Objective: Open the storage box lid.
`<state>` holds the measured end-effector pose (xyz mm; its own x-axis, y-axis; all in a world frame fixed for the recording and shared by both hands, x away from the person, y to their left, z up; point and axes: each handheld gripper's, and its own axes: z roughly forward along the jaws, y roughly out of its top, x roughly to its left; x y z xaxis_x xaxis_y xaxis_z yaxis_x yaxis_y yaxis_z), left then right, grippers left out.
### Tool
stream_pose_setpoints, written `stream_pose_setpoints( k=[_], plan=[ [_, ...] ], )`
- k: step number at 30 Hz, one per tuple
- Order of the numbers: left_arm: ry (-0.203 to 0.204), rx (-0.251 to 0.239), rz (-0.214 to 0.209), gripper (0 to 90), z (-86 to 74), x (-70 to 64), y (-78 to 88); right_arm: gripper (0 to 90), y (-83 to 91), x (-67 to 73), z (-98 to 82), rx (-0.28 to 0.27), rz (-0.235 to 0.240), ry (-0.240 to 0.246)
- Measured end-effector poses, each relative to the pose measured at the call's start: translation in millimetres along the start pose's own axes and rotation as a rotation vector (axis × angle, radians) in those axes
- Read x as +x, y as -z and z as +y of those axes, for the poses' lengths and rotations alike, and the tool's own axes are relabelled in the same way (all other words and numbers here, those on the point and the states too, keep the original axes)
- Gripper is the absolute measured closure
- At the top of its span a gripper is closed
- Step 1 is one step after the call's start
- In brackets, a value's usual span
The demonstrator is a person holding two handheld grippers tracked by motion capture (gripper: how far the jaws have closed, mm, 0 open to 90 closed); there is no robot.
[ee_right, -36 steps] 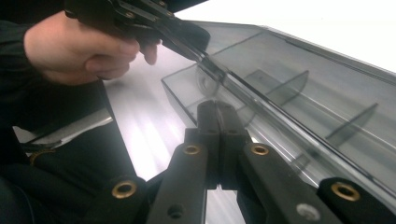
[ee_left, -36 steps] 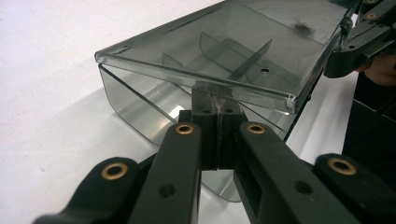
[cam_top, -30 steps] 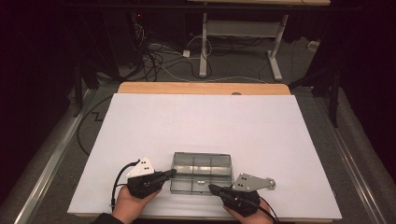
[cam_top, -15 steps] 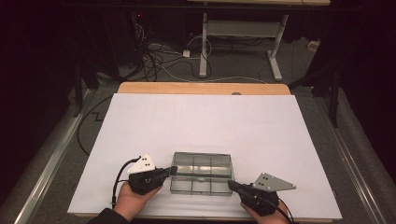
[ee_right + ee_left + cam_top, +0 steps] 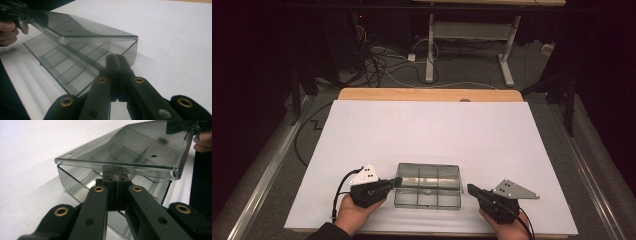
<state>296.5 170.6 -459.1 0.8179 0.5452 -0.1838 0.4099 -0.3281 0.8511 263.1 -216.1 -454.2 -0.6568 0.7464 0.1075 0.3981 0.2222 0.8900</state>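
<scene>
the left gripper is closed, its tips at the left edge of the raised lid of the clear box; lid tilted up. the right gripper is closed on nothing, just right of the box.

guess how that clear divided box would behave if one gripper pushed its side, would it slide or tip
The clear box looks low and wide with a flat bottom, so it would probably slide on the smooth white table rather than tip. Its compartments look empty, so it is likely light. The lid stands raised at one edge against the left gripper, so it may flap.
</scene>
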Motion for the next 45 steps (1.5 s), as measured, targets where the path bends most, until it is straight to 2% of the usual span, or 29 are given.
stream_pose_setpoints(
  k=[8, 14, 21, 27, 31, 34, 45],
  plan=[
    [0.004, -0.01, 0.013, 87.4, 0.8, 2.2, -1.8, 90.0, -4.1, -6.7, 4.7, -0.02, 0.001, 0.009],
    [0.012, -0.016, 0.028, 87.4, 0.5, 4.9, -0.9, 90.0, -16.4, -12.8, 12.6, -0.027, -0.008, 0.032],
    [0.012, -0.022, 0.023, 87.3, 0.8, 6.0, -3.3, 90.0, -27.0, -15.7, 19.1, -0.026, -0.007, 0.049],
    [-0.008, -0.029, 0.024, 87.3, 6.0, 9.9, -8.3, 90.0, -40.8, -20.5, 32.3, -0.043, -0.026, 0.067],
    [-0.014, -0.041, 0.031, 87.3, 9.8, 14.0, -10.3, 90.0, -45.6, -24.7, 37.6, -0.049, -0.037, 0.068],
    [-0.036, -0.041, 0.046, 87.4, 13.8, 14.4, -12.3, 90.0, -48.1, -28.7, 41.2, -0.06, -0.042, 0.056],
    [-0.033, -0.062, 0.049, 87.4, 23.6, 21.6, -20.1, 90.0, -62.6, -37.1, 56.2, -0.075, -0.051, 0.03]
  ],
)
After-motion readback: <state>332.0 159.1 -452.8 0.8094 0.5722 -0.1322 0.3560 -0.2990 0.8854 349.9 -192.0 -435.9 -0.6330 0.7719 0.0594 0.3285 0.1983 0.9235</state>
